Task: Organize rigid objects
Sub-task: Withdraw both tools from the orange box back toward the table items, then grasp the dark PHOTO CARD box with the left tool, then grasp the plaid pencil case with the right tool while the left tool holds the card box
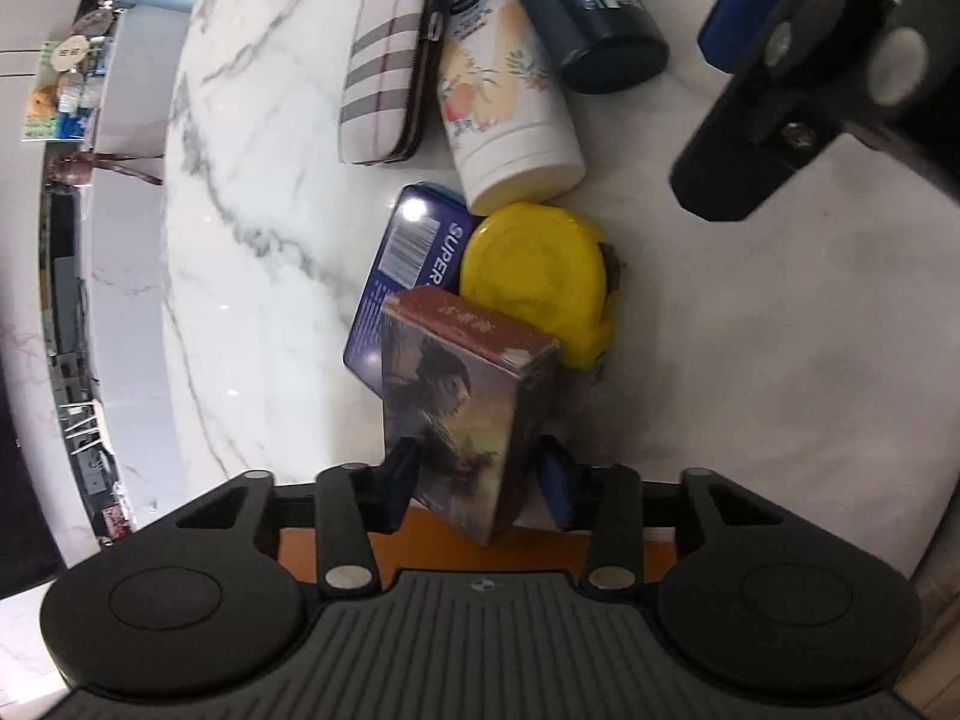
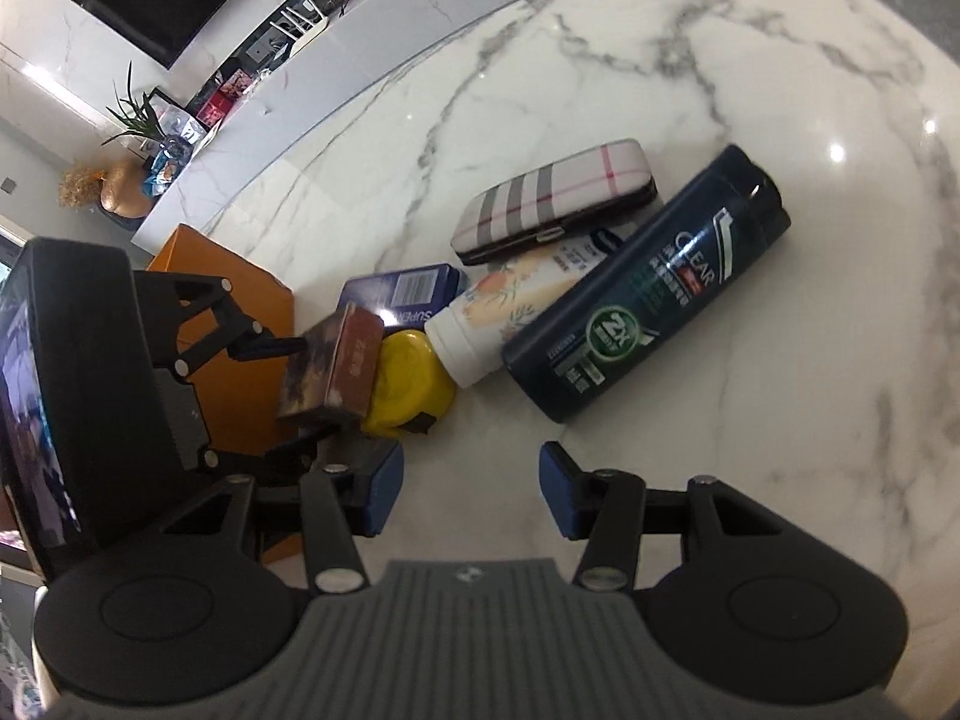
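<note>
- Left gripper (image 1: 480,474) nearest the lens: narrow, both blue pads against the sides of a card box (image 1: 468,414). Box tilted, picture face up, reddish end pointing away.
- Box hangs over the table's near edge, above an orange box (image 2: 222,312) standing beside the table.
- Just beyond the card box: blue tin (image 1: 408,264) with barcode, partly hidden under it, and yellow tape measure (image 1: 540,282) touching the tin's side.
- White bottle (image 1: 510,120) lies with its base against the tape measure; floral print, blue cap far end.
- Plaid case (image 1: 390,60) lies beside the white bottle on one side, dark shampoo bottle (image 2: 648,294) on the other, all 3 roughly parallel.
- Right gripper (image 2: 471,492): jaws apart, nothing between the pads, only bare marble table (image 2: 780,420) below. It sits near the shampoo bottle's base, not touching.
- Left wrist view: right gripper's finger blocks the upper right corner.
- Background: shelf clutter, plant, dark screen; too small to detail.
</note>
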Available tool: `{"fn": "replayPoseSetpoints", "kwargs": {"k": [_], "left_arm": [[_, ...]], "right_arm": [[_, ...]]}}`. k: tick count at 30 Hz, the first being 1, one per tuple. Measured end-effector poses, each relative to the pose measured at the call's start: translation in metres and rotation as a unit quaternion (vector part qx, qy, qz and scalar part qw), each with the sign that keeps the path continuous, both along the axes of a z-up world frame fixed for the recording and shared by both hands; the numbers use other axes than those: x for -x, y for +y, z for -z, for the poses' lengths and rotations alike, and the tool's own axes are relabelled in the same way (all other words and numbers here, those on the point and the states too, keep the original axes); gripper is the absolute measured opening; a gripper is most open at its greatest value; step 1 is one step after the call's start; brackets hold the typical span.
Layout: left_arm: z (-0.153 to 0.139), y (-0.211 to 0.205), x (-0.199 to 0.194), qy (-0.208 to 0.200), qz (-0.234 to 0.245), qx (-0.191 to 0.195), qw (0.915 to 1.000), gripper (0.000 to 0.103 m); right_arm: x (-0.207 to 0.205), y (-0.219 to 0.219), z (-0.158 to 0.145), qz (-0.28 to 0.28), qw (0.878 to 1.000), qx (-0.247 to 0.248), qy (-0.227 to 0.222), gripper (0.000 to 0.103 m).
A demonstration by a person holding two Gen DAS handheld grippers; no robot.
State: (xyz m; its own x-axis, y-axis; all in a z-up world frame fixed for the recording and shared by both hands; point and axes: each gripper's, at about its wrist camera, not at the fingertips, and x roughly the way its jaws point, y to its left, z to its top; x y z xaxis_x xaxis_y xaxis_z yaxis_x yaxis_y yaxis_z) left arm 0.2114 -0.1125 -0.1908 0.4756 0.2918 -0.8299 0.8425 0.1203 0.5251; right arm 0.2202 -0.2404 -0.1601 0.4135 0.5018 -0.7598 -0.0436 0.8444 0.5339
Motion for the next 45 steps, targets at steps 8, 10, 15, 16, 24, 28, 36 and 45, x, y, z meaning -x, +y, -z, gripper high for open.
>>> {"fn": "replayPoseSetpoints", "kwargs": {"k": [8,10,15,16,24,28,36,45], "left_arm": [[-0.039,0.008,-0.019,-0.020,-0.093,0.106,0.9898,0.026],[-0.055,0.008,-0.028,-0.008,-0.151,0.161,0.9752,0.025],[-0.087,0.024,-0.050,0.015,-0.283,0.279,0.9177,0.025],[-0.090,0.029,-0.055,0.023,-0.304,0.297,0.9047,0.025],[-0.090,0.060,-0.070,0.053,-0.406,0.346,0.8443,0.025],[-0.091,0.070,-0.074,0.059,-0.428,0.348,0.8322,0.025],[-0.079,0.067,-0.087,0.062,-0.434,0.348,0.8288,0.027],[-0.075,0.067,-0.087,0.052,-0.430,0.357,0.8277,0.025]], "right_arm": [[0.000,-0.001,0.003,0.000,1.000,-0.008,0.000,0.052],[0.001,-0.002,0.002,0.003,1.000,-0.010,-0.001,0.052],[0.004,-0.005,0.000,0.006,1.000,-0.013,-0.007,0.052],[0.004,-0.005,0.000,0.005,1.000,-0.014,-0.008,0.052],[-0.015,0.003,-0.018,-0.036,0.998,0.036,-0.036,0.050],[-0.040,0.003,-0.023,-0.068,0.993,0.084,-0.057,0.050],[-0.087,0.025,-0.021,-0.210,0.947,0.211,-0.116,0.061],[-0.114,0.051,-0.011,-0.326,0.889,0.290,-0.139,0.070]]}}
